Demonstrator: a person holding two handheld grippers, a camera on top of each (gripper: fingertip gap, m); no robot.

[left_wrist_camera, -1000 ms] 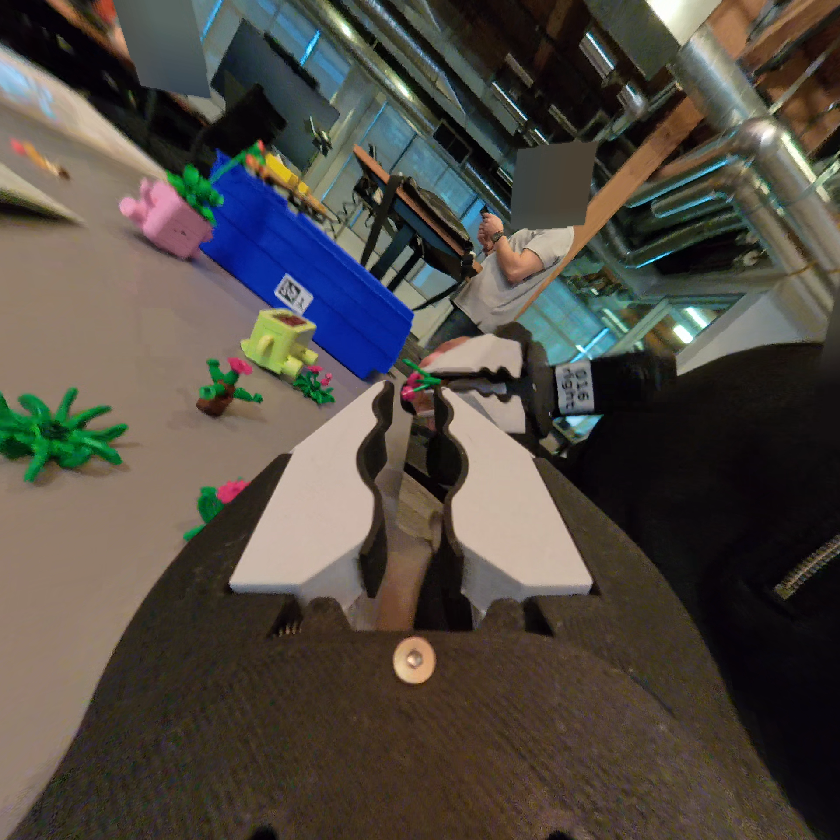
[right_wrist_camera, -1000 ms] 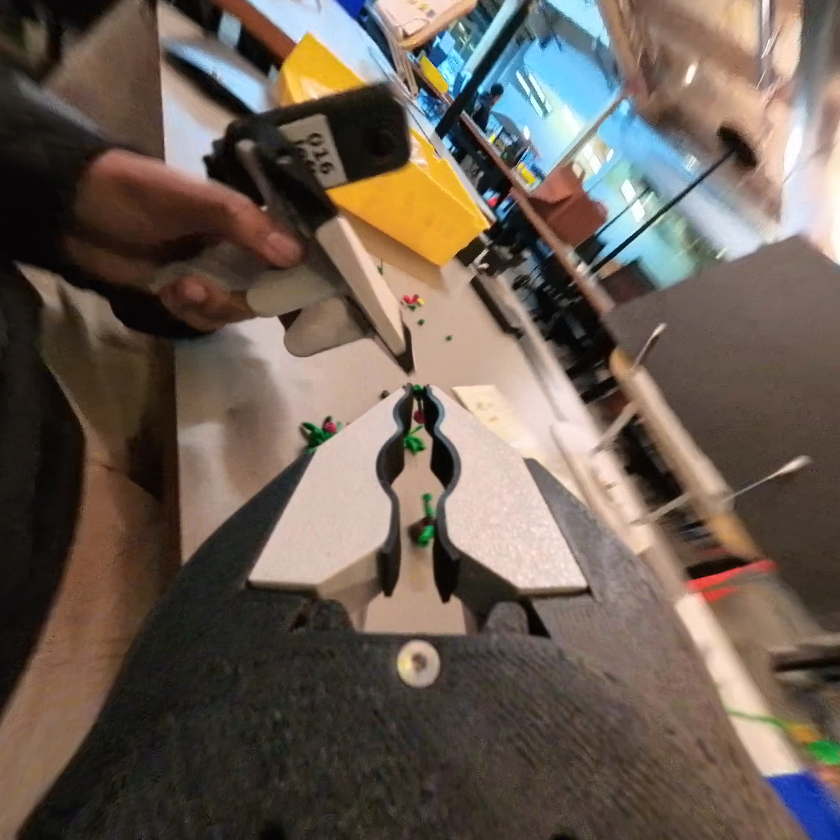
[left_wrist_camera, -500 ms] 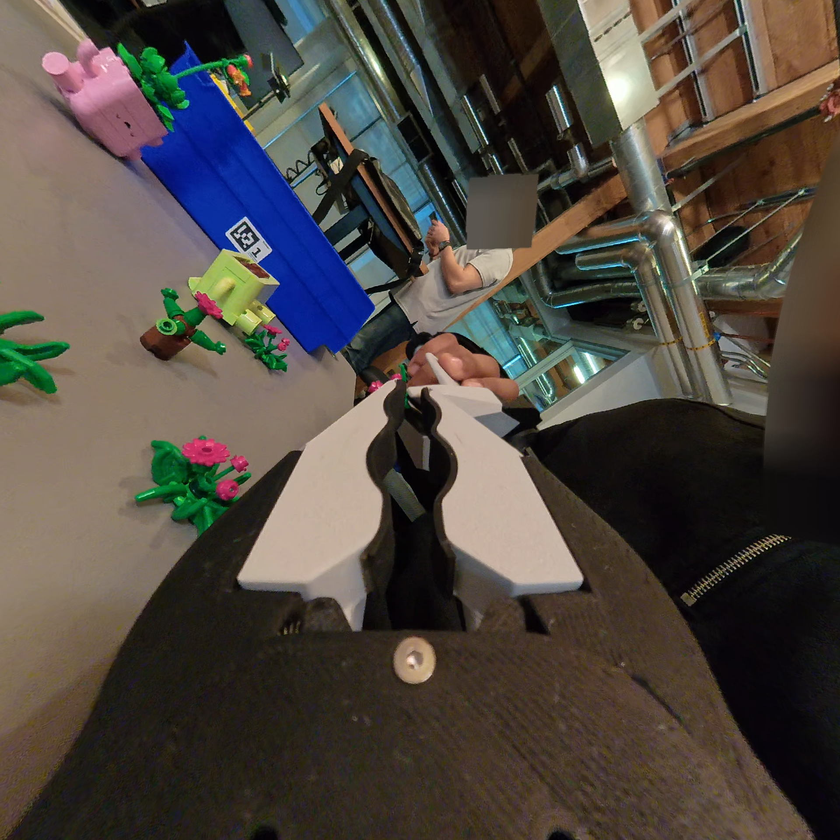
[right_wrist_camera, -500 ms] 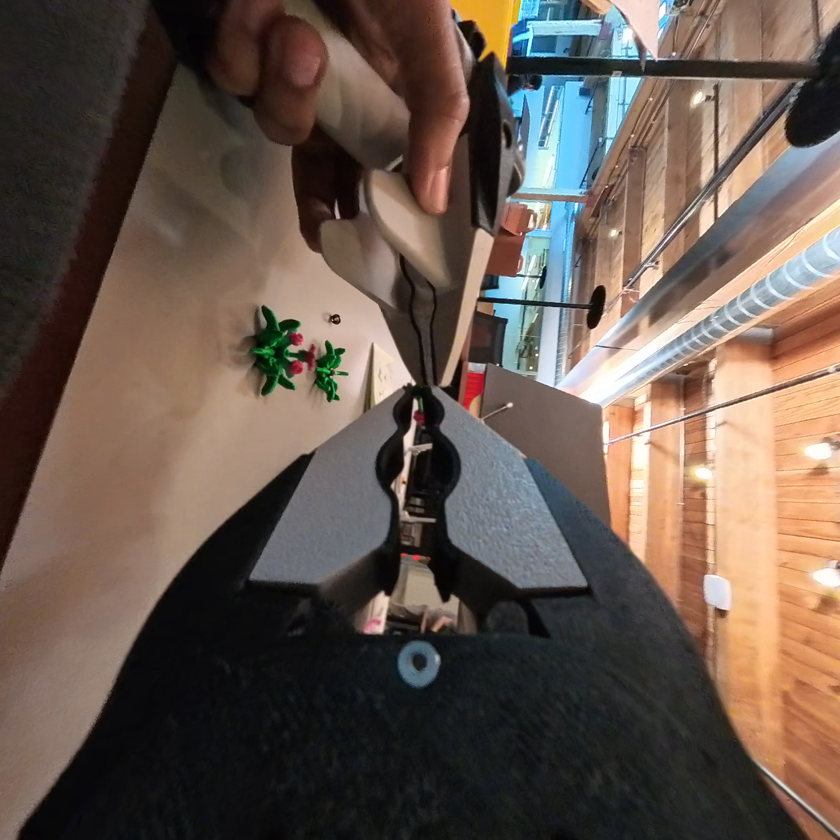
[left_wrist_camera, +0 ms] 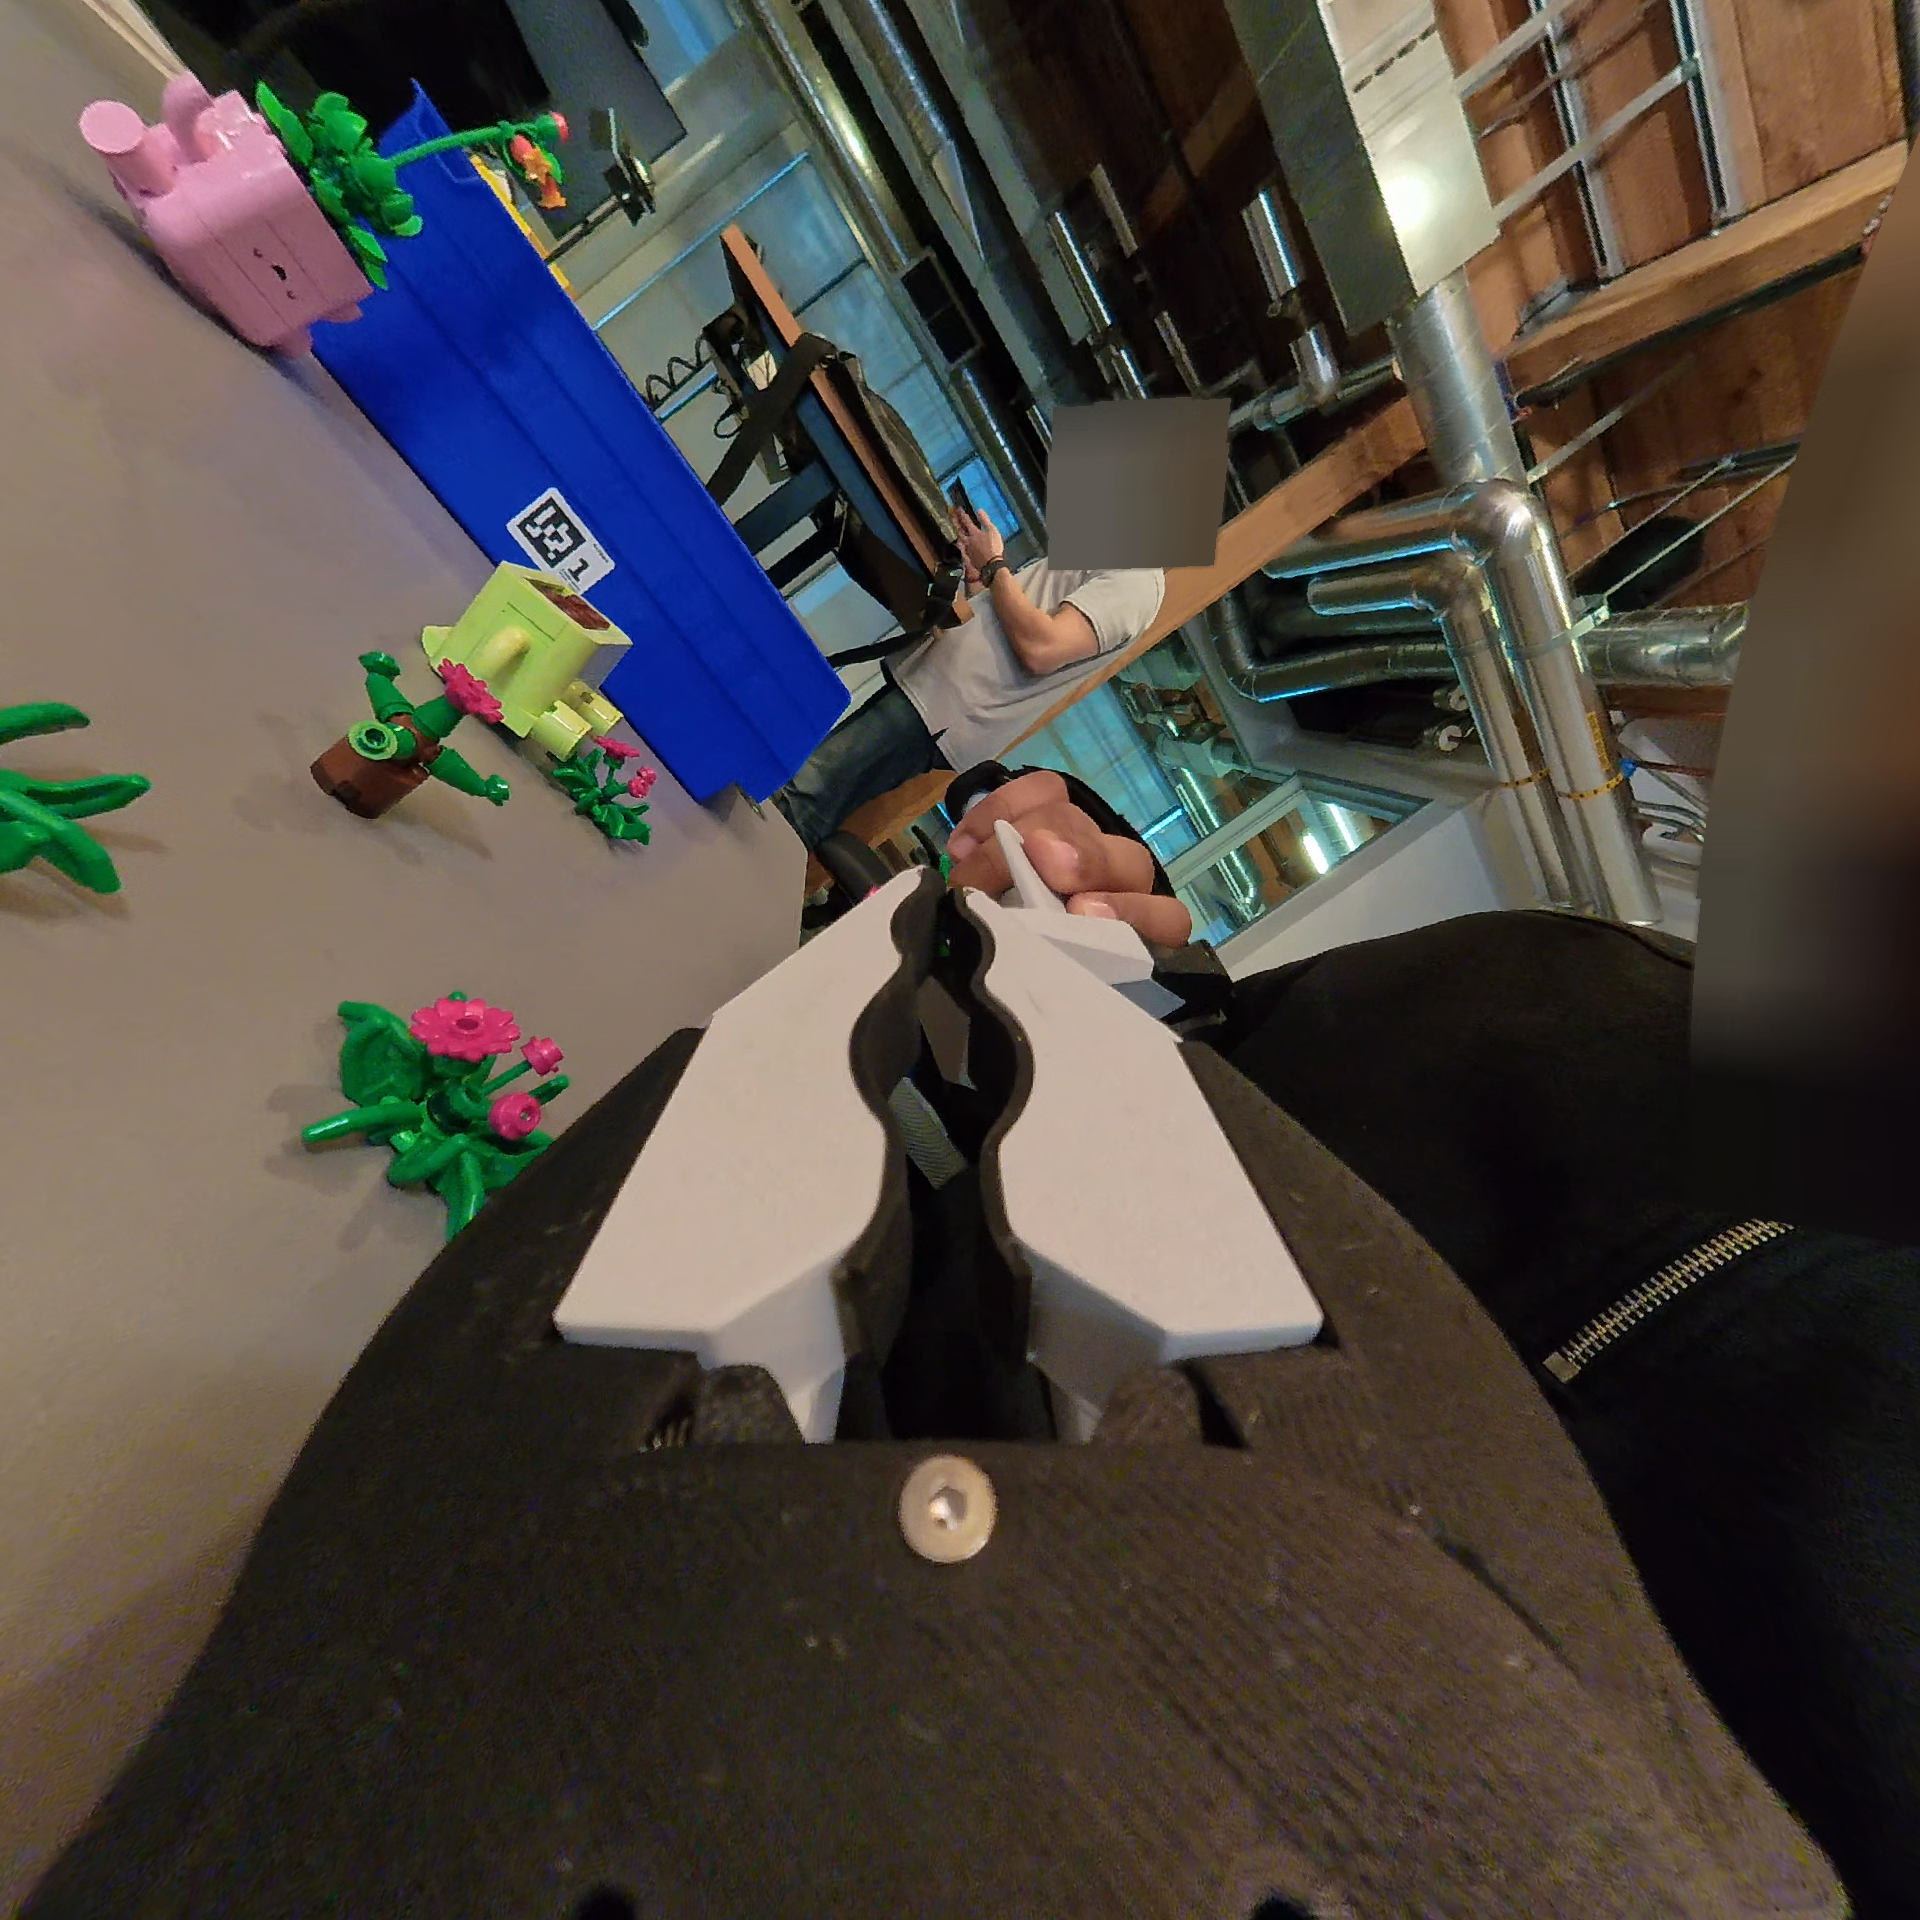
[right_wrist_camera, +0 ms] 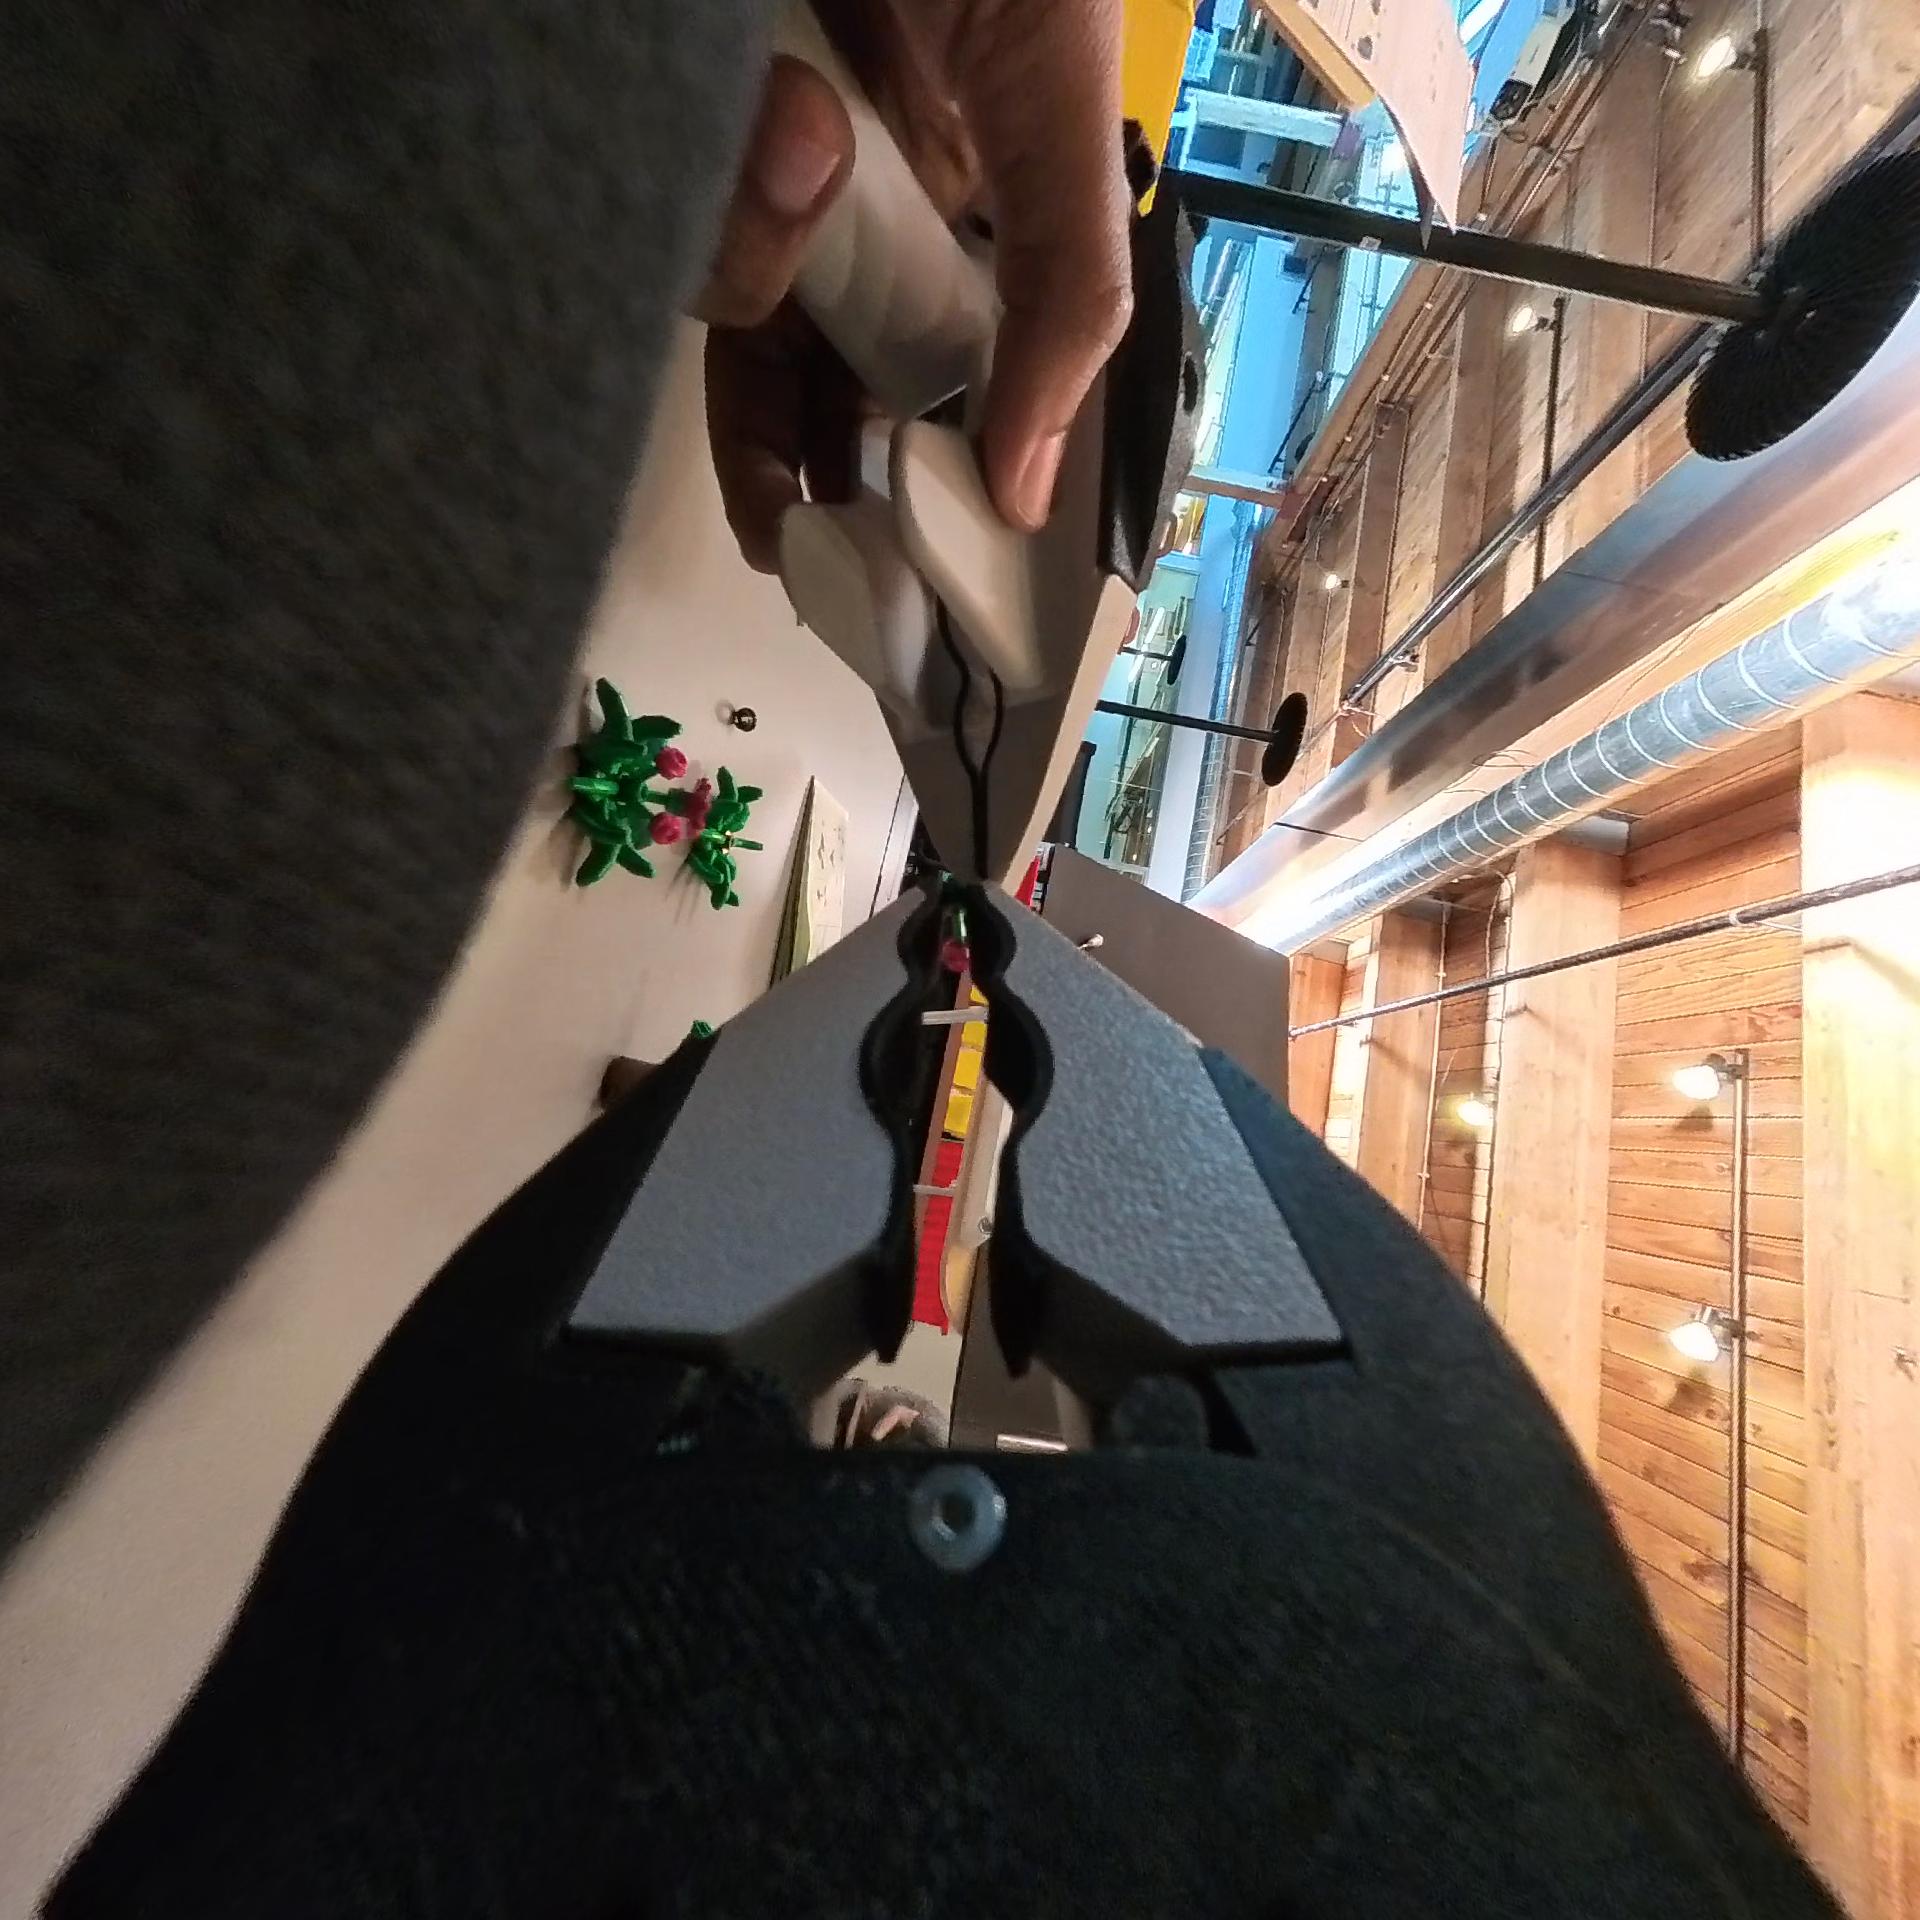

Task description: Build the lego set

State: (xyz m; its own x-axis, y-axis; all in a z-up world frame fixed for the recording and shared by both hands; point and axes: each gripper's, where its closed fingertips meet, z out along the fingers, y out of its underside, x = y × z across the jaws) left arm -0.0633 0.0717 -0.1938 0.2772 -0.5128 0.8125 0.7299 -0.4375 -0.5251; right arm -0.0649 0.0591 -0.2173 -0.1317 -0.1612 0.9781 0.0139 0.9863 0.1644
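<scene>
Both views are steeply tilted. Left tongs (left_wrist_camera: 943, 904) and right tongs (right_wrist_camera: 961, 902) meet tip to tip above the edge of the worktop (left_wrist_camera: 187, 520), a plain grey matte surface. Each pair is closed to a narrow gap and pinches the same small flower sprig (right_wrist_camera: 954, 933), a green stem with a dark pink bud, which is held in the air between the two sets of tips; in the left wrist view only a speck of its green shows at the tips. A bare hand (left_wrist_camera: 1070, 862) grips the handle of the right tool, and another hand (right_wrist_camera: 997, 239) grips the left tool; a dark sleeve (right_wrist_camera: 260, 520) fills the upper left of the right wrist view. On the worktop lie other built parts of the set: a pink planter (left_wrist_camera: 229, 208) with green leaves and a long curved stem, a lime-green planter (left_wrist_camera: 525, 649), a brown base with a green stalk (left_wrist_camera: 390, 753), a small flower cluster (left_wrist_camera: 608, 790) beside the lime planter, a larger pink-flowered plant (left_wrist_camera: 447, 1101) nearer the tongs, and green fronds (left_wrist_camera: 52, 800) at the left edge. A blue bin (left_wrist_camera: 582, 468) bearing a square printed marker stands along the far side of the worktop. Beyond it the room shows a standing person (left_wrist_camera: 997, 665) in a grey shirt, silver ducts (left_wrist_camera: 1496, 582), timber beams and wood-panelled walls (right_wrist_camera: 1662, 1143) with small lamps.
</scene>
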